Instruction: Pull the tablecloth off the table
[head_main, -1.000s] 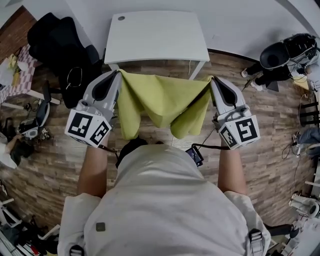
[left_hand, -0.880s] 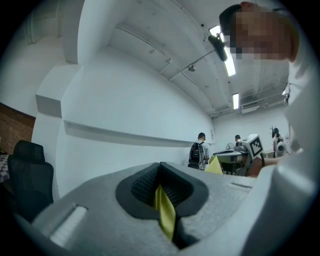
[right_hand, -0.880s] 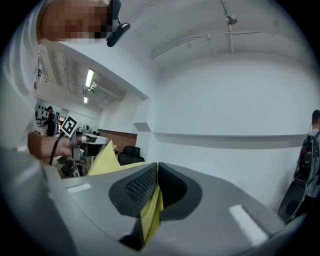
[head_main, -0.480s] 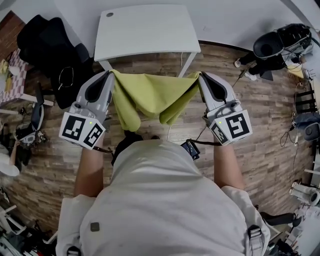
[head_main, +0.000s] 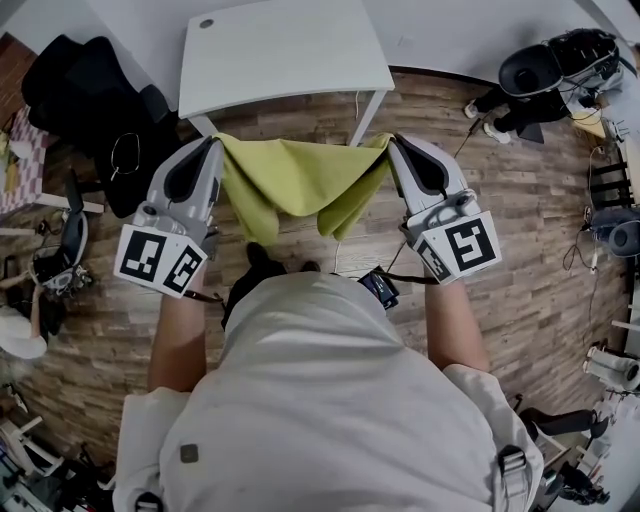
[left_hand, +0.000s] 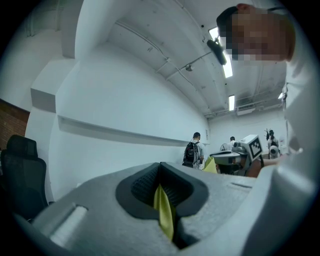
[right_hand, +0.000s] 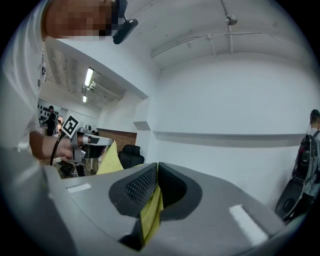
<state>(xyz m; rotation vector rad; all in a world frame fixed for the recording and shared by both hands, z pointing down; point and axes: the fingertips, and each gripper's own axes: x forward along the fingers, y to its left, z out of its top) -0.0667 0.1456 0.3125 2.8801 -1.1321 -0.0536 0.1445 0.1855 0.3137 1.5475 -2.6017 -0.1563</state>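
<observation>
Presently, left gripper (left_hand: 160, 172) jaws closed tight on one corner of the yellow-green tablecloth (head_main: 290, 180); right gripper (right_hand: 156, 172) jaws clamped on the opposite corner; cloth sags between them above the wood floor (head_main: 500, 200), off the white bench (head_main: 280, 50).

Bare wood floor (head_main: 520, 250) lies open right of the white table (head_main: 280, 50); a black chair (head_main: 90, 90), seemingly draped, crowds the left.
</observation>
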